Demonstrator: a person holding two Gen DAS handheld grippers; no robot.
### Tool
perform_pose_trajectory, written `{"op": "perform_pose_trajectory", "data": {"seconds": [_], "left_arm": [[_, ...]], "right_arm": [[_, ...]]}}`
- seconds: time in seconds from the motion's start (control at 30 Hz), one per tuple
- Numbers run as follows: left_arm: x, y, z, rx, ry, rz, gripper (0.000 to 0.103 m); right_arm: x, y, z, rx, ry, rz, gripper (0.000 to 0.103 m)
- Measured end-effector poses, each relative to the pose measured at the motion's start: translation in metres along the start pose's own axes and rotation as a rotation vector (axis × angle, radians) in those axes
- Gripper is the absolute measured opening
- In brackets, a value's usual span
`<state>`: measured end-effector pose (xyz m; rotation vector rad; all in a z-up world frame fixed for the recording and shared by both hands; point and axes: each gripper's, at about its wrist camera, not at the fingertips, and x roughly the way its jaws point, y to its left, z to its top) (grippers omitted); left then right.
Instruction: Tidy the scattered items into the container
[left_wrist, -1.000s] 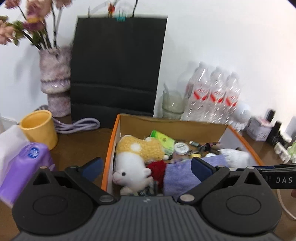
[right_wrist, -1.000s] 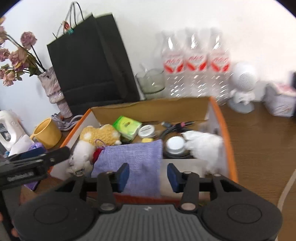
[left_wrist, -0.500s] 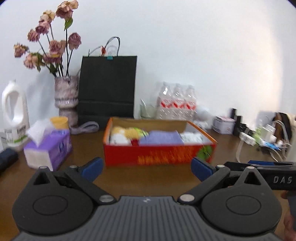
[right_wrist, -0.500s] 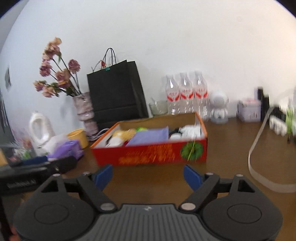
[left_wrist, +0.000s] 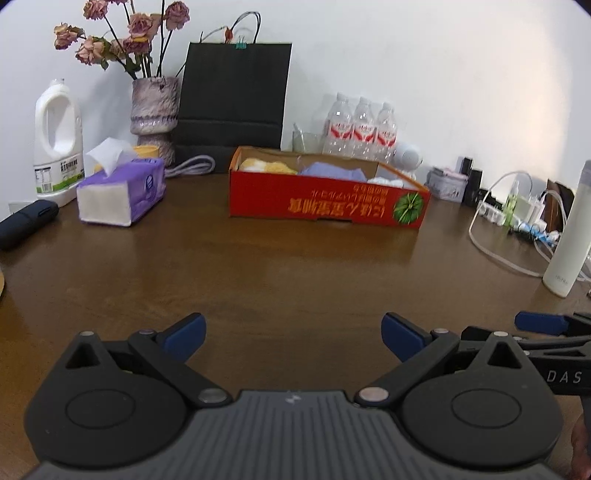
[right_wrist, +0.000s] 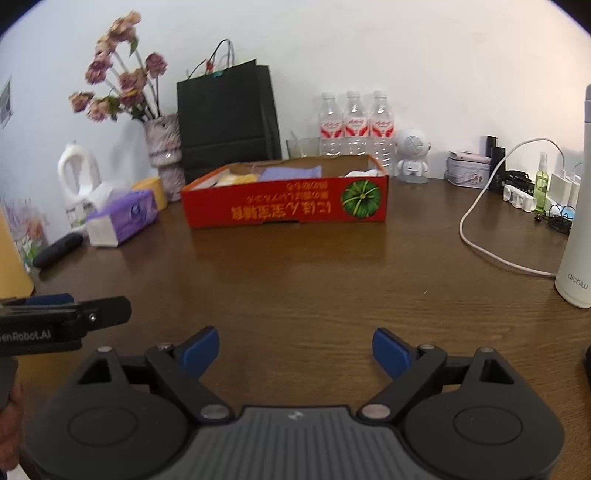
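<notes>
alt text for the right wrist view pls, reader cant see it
The open right gripper hovers empty over a brown wooden table, facing a red cardboard box holding a purple cloth and soft items. The left gripper pokes in at the left edge.

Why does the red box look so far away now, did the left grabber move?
Yes. The left gripper pulled back, away from the red box, which now sits far across the table; earlier it hovered right over the box.

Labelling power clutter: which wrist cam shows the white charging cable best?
Right wrist view: the white charging cable shows its whole loop, from the chargers down across the table to the white bottle. In the left wrist view, the cable is smaller, crowded at the frame edge.
</notes>
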<state>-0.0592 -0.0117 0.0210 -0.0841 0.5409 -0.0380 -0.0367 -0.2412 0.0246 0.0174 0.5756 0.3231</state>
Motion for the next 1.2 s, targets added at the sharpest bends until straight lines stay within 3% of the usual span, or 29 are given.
{"op": "perform_pose_trajectory", "data": {"seconds": [0.17,0.27,0.43,0.7,1.2], "left_arm": [[0.034,0.002,0.004,0.036,0.078,0.026,0.103],[0.059,0.006,0.013,0.007,0.148,0.045,0.103],[0.082,0.007,0.025,0.041,0.146,0.063,0.103],[0.099,0.004,0.030,0.069,0.156,0.083,0.103],[0.107,0.006,0.035,0.071,0.157,0.070,0.103]], "right_arm": [[0.032,0.006,0.006,-0.029,0.066,-0.023,0.095],[0.056,0.008,0.014,-0.043,0.119,-0.058,0.095],[0.082,0.007,0.027,-0.042,0.144,-0.094,0.103],[0.105,0.003,0.042,-0.007,0.138,-0.140,0.103],[0.104,0.002,0.041,-0.013,0.136,-0.130,0.103]]}}
